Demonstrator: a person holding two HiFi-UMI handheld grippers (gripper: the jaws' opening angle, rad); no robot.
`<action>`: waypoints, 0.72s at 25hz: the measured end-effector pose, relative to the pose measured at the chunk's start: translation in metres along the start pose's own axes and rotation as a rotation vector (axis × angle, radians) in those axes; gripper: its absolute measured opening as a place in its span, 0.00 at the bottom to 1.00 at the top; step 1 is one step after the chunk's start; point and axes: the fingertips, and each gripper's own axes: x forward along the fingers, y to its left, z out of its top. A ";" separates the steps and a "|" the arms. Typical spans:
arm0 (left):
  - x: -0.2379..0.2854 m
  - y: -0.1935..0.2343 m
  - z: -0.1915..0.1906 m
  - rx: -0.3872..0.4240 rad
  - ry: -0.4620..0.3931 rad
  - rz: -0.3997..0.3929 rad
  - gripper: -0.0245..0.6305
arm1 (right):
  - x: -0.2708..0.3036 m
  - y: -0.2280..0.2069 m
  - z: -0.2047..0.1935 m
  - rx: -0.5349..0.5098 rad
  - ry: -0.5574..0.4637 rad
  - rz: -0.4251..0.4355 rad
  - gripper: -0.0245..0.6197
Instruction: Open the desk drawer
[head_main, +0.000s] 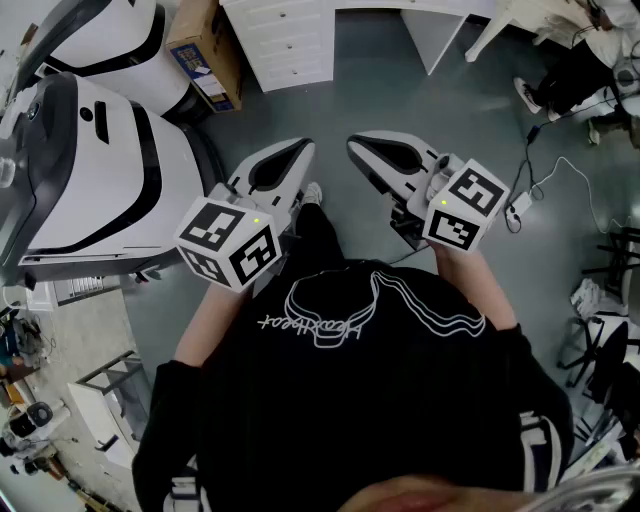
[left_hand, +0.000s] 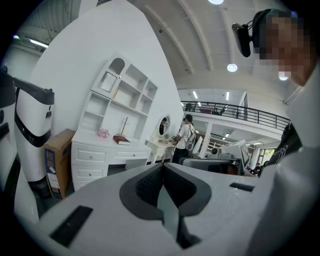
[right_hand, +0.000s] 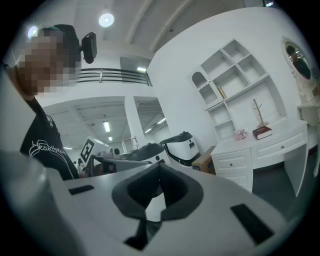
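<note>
The white desk (head_main: 285, 40) with its stack of drawers stands at the far side of the grey floor, all drawers closed. In the left gripper view the drawer fronts (left_hand: 90, 157) lie ahead to the left; in the right gripper view the same drawers (right_hand: 234, 162) show to the right. I hold both grippers side by side in front of my chest, well short of the desk. My left gripper (head_main: 303, 146) (left_hand: 163, 166) has its jaws together with nothing between them. My right gripper (head_main: 355, 142) (right_hand: 159, 164) is shut and empty too.
A cardboard box (head_main: 205, 50) leans beside the desk's left end. Large white and black machines (head_main: 90, 160) fill the left. A cable and power strip (head_main: 520, 205) lie on the floor at right, near a seated person (head_main: 570, 60). Another person (left_hand: 186, 137) stands by a mirror table.
</note>
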 end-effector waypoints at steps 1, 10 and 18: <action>0.002 0.001 0.000 0.000 0.000 0.000 0.04 | 0.000 -0.003 -0.001 0.000 0.003 -0.001 0.05; 0.029 0.024 0.001 -0.011 0.023 -0.009 0.04 | 0.015 -0.036 -0.005 0.027 0.034 -0.011 0.05; 0.063 0.077 0.013 -0.048 0.052 -0.007 0.04 | 0.056 -0.089 0.001 0.050 0.065 -0.044 0.05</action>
